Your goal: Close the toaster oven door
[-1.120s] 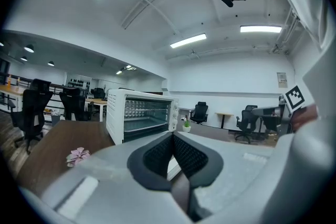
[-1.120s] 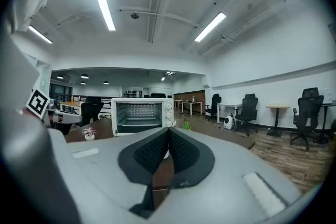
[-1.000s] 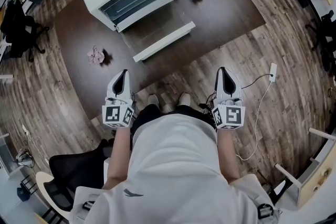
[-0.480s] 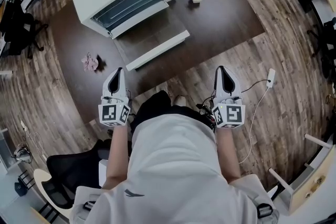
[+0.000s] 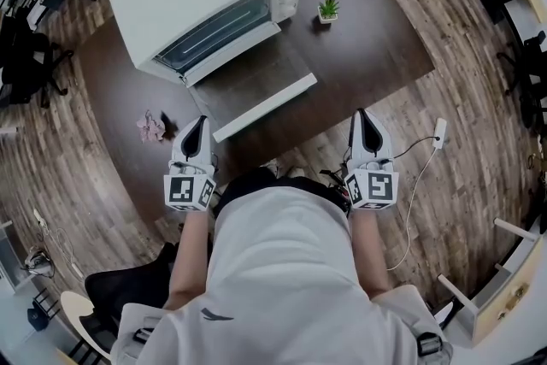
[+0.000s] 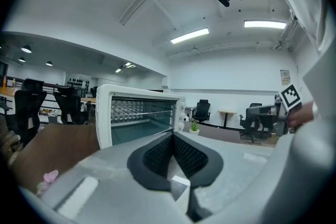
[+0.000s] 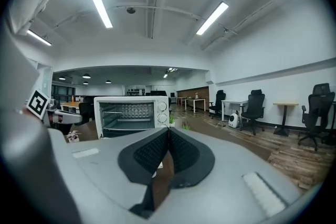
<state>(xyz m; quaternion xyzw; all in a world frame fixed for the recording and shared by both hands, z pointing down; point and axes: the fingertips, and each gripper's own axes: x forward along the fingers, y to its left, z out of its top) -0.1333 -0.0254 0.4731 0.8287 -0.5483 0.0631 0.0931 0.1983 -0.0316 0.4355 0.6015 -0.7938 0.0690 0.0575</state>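
Left claw: left claw (image 5: 197, 124) fully shut, pads pressed together, nothing gripped; pointing roughly level toward the oven, seen over the surface's front edge, apart from the door.
Right claw: right claw (image 5: 365, 117) likewise closed and empty; out to the right of the door, over the wood floor, well apart from everything.
Task thing: white boxy metal toaster oven (image 5: 205, 0) sitting angled on the far left part of the dark brown wooden surface (image 5: 376, 21); glass-paned white-framed door (image 5: 248, 85) dropped fully open, lying about flat toward the person; long white bar handle (image 5: 265, 107) along its free edge, closest to the claws.
Other stuff: small green plant in a white pot (image 5: 328, 8) just right of the oven; pink crumpled thing (image 5: 151, 126) on the surface left of the door, near the left claw; white power strip (image 5: 442, 131) with cable on the floor, right side.
Stage: approach only, door untouched, closing not yet started.
Next need: probably a shut claw tip under the handle edge, then an upward swing till the door seats.
Risk 1: pushing too hard or too far forward on the door -> light oven sliding or turning back on the smooth surface instead of the door closing.
Risk 2: closed tip slipping off the thin handle mid-swing -> door dropping back open with a bang.
Risk 3: stopping short of the frame -> door left ajar.
Risk 4: left claw sweeping wide -> pink crumpled thing knocked; little danger to the plant, far side.
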